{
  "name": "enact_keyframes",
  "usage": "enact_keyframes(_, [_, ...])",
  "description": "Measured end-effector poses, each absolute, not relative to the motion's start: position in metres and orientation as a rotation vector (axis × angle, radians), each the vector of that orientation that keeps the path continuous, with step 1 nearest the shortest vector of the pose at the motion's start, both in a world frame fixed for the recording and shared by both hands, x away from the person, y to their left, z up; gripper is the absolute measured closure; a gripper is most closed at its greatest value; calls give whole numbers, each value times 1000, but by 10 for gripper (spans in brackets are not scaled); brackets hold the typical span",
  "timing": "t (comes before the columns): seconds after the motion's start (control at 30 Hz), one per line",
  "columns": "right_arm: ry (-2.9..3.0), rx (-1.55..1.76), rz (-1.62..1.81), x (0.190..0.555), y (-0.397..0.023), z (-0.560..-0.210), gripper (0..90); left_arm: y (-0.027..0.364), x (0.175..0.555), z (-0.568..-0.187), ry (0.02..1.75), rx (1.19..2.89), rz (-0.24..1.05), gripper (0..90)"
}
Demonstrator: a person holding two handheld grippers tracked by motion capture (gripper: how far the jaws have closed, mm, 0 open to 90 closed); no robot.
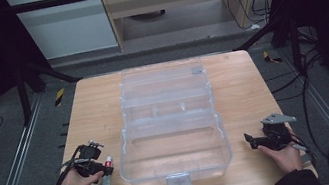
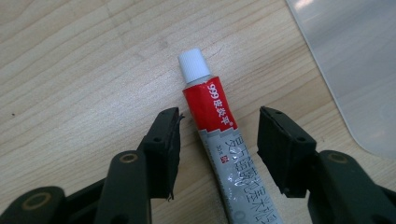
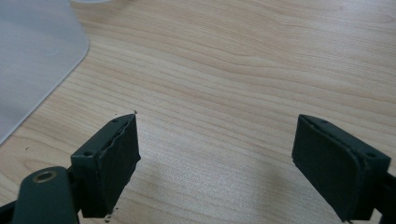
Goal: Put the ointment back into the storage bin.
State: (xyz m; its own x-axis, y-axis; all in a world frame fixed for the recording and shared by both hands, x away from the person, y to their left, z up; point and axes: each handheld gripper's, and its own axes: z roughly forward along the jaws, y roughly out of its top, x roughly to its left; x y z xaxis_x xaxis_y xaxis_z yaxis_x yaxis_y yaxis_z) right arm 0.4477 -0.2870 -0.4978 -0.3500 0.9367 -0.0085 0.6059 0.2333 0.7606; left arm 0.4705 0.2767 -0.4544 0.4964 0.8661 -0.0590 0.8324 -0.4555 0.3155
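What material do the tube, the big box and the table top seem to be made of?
Tube: probably soft metal or laminate, glossy; its grey body is dented and reflects light. Its ribbed white cap looks like plastic.
Box: clear hard plastic; the table shows through its walls.
Table top: light wood or wood-look laminate, matt; grain lines run across it, but the pictures cannot settle which.

The left gripper (image 2: 218, 140) is low with its jaws part open; the right gripper (image 3: 215, 154) rests with jaws spread wide.
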Motion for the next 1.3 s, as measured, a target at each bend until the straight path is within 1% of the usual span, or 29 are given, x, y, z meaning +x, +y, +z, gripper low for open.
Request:
enact_keyframes(0.03, [2044, 1409, 936, 448, -287, -498, 159, 276, 471, -455, 1431, 2443, 153, 526])
enact_keyframes(0.13, [2046, 1409, 937, 448, -287, -498, 161, 276, 472, -456, 1435, 2449, 144, 541])
enact_keyframes(0.27, [2050, 1408, 936, 448, -287, -498, 165, 275, 474, -458, 1442, 2459, 141, 597])
enact_keyframes(0.43, [2056, 1414, 938, 447, -286, -498, 167, 274, 474, -459, 1443, 2467, 128, 618])
enact_keyframes(0.7, [2064, 1404, 937, 448, -286, -498, 175, 272, 476, -460, 1435, 2485, 108, 678])
enact_keyframes(0.9, [2068, 1404, 933, 448, -286, -499, 176, 270, 477, -460, 1422, 2514, 89, 691])
enact_keyframes(1.3, [2081, 1402, 932, 448, -285, -499, 178, 263, 478, -460, 1334, 2600, 83, 702])
